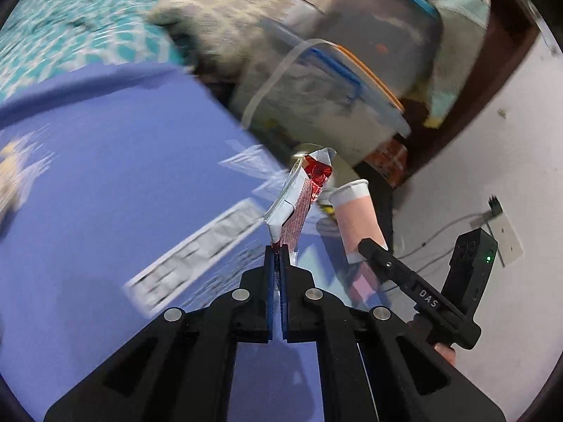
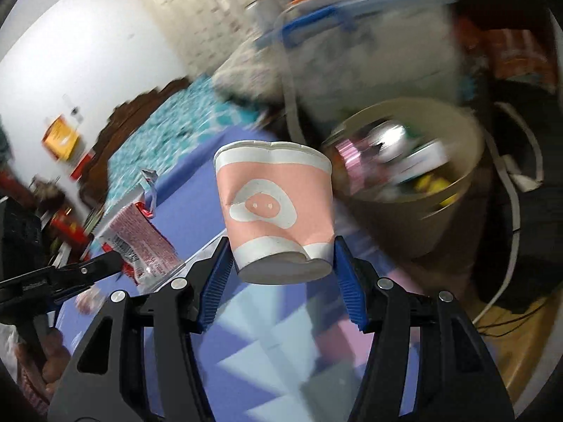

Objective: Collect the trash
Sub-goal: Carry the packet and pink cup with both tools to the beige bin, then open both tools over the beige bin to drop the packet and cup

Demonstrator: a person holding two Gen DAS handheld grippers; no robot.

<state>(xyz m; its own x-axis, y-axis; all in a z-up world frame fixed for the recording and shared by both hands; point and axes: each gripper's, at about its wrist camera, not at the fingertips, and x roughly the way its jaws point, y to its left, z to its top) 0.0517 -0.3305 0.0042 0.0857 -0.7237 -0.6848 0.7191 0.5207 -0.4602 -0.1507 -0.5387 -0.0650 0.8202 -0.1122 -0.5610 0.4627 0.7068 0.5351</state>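
The pink paper cup sits between the blue pads of my right gripper, clamped near its base with its white rim up and tipped a little away from me, a dent showing in its side. Its long axis runs out along my fingers, so the mouth leads. In my other hand, my left gripper is shut tight on the tail of a red-and-silver wrapper, a flattened foil packet that stands straight out beyond the tips, its torn red end farthest from me. Both pieces of trash are off the bed and in the air above the blue bedspread. What matters now is the beige trash bin: from the right wrist view it lies just ahead and to the right of the cup, its open mouth already crowded with packets and other scraps, close past the edge of the bedspread. The cup is the nearer of the two loads; the wrapper hangs to the left of the cup, with the cup between it and the bin. I judge the cup should go first, carried forward and right until it is over the bin mouth, then the wrapper brought across behind it. The surroundings are smeared with blur, so I cannot tell how full the bin really is.
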